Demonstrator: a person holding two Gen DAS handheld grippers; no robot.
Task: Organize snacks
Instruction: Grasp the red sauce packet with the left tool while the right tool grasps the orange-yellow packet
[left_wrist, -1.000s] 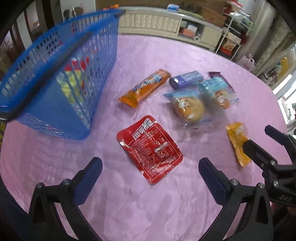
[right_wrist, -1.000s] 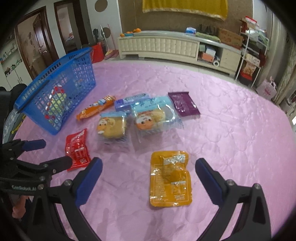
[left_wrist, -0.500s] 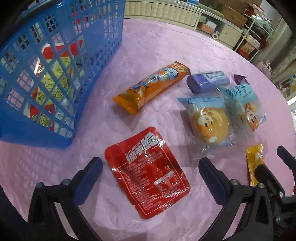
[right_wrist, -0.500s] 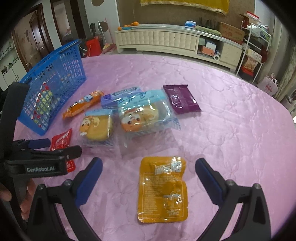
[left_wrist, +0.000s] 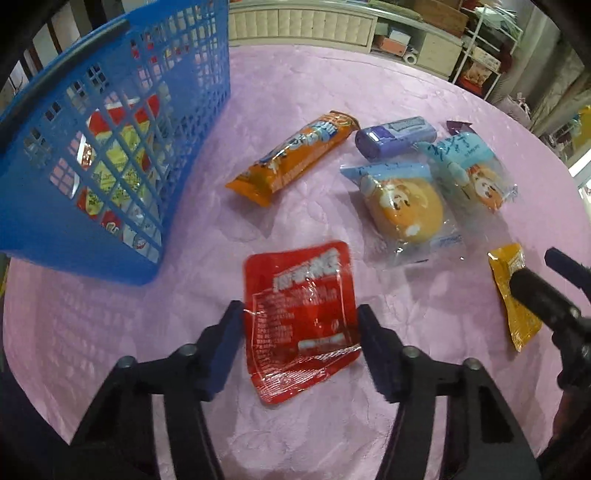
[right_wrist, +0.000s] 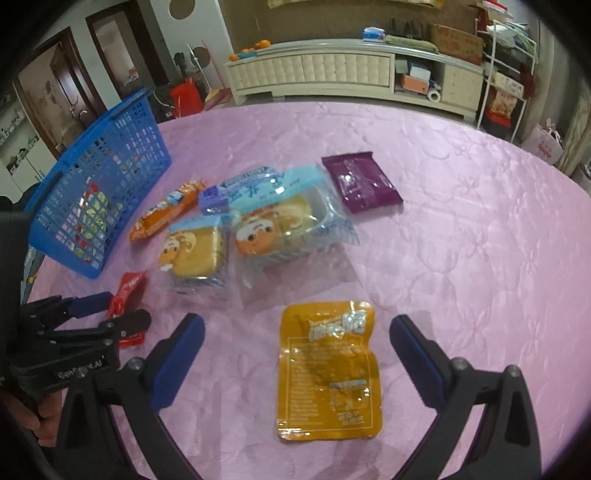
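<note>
A red flat snack packet (left_wrist: 301, 321) lies on the pink tablecloth between the fingers of my left gripper (left_wrist: 300, 341), whose jaws have closed in against its two side edges. It also shows in the right wrist view (right_wrist: 127, 301). My right gripper (right_wrist: 297, 354) is open, with a yellow flat packet (right_wrist: 328, 371) lying between its fingers, untouched. A blue mesh basket (left_wrist: 92, 147) with snacks inside stands at the left. An orange bar (left_wrist: 295, 157), a purple pack (left_wrist: 393, 136) and two clear-wrapped cakes (left_wrist: 404, 206) (left_wrist: 472, 171) lie beyond.
A dark purple packet (right_wrist: 360, 182) lies at the far side of the snack group. The round table's edge (right_wrist: 554, 166) curves at the right. A white cabinet (right_wrist: 332, 70) and shelves stand behind the table.
My left gripper has moved forward over the red packet and its jaws have closed in on it. My right gripper has come slightly closer to the yellow packet and stays open.
</note>
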